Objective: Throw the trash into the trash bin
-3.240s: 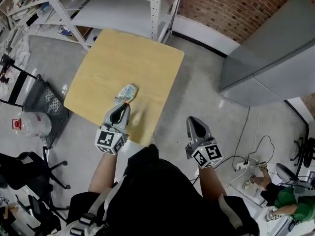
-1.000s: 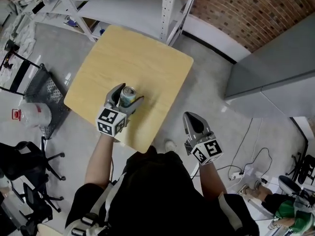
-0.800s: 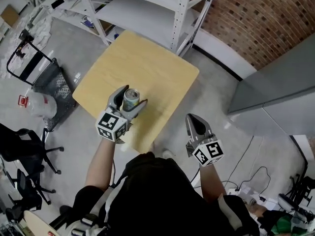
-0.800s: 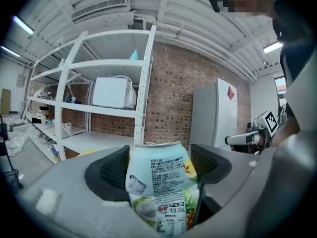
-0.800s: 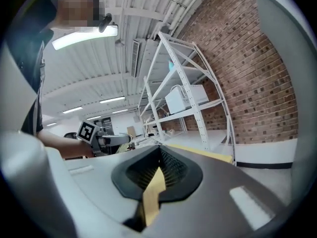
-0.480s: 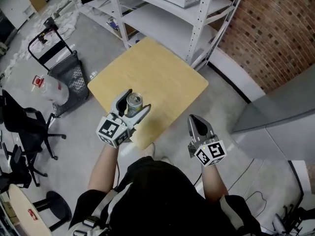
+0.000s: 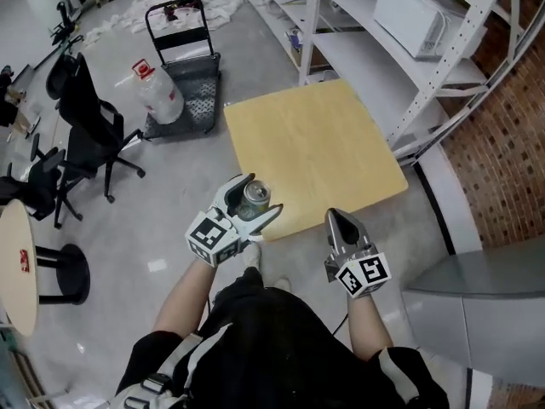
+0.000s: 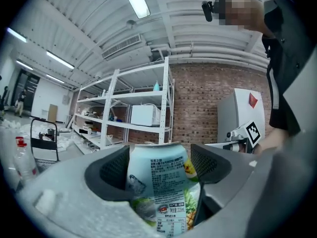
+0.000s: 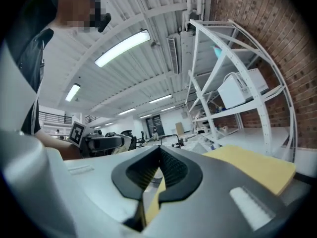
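Left gripper is clamping the can upright, just off the table's near corner; right gripper is hanging closed, empty.

A square pale wooden surface stands beside white metal shelving holding a white microwave. Further off are a black platform trolley, a clear water jug and a black office chair.

No words or numbers can be read with certainty. The can held in the left gripper carries a panel of fine black print and a small round red logo, all too small to read. Black-and-white square code markers cover the cube on that gripper and on the right gripper, and a white cabinet shows a plain red diamond.
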